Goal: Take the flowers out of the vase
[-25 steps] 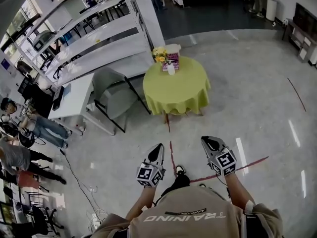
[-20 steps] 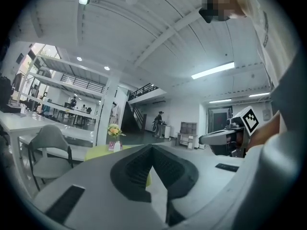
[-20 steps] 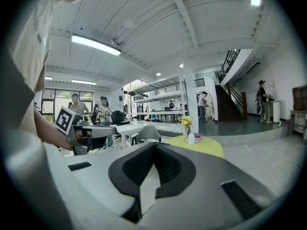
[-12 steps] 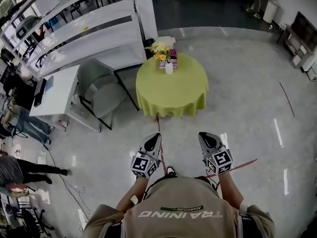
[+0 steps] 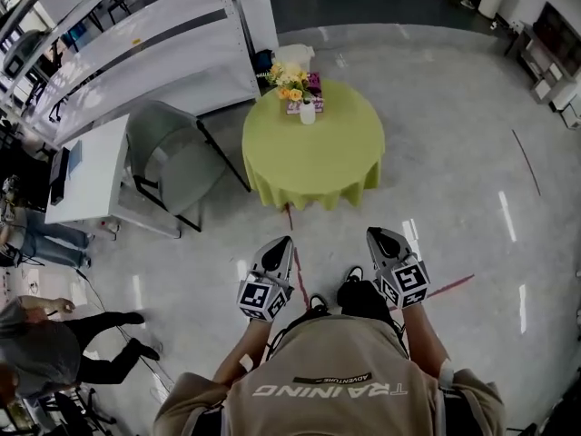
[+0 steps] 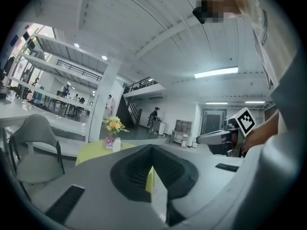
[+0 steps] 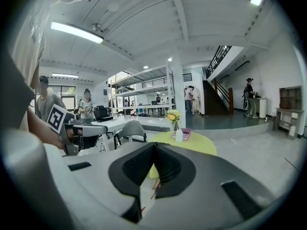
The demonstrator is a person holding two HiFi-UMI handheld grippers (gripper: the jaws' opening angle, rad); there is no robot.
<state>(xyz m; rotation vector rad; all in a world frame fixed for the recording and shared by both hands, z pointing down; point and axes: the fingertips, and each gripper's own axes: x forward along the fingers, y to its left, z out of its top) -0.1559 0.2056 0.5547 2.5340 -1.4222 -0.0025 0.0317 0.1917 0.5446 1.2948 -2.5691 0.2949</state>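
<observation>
Yellow and white flowers [image 5: 289,82] stand in a small white vase [image 5: 308,113] at the far edge of a round table with a lime-green cloth [image 5: 318,157]. I am a few steps short of the table. My left gripper [image 5: 282,243] and right gripper [image 5: 379,235] are held out side by side over the floor, both pointing at the table, both shut with nothing in them. In the left gripper view the flowers [image 6: 113,124] and vase [image 6: 116,144] show far off above the closed jaws. In the right gripper view the flowers [image 7: 172,116] and vase [image 7: 179,135] are likewise distant.
A pink box [image 5: 313,94] lies beside the vase. A grey chair [image 5: 168,162] stands left of the table, with a white desk [image 5: 86,166] and long white shelving [image 5: 136,44] beyond it. A person [image 5: 54,343] walks at the lower left. Red tape lines [image 5: 449,289] cross the shiny floor.
I have walked toward the table, which now sits closer and more centred ahead. Both grippers came forward with me, still shut and side by side. The people at the left shifted.
</observation>
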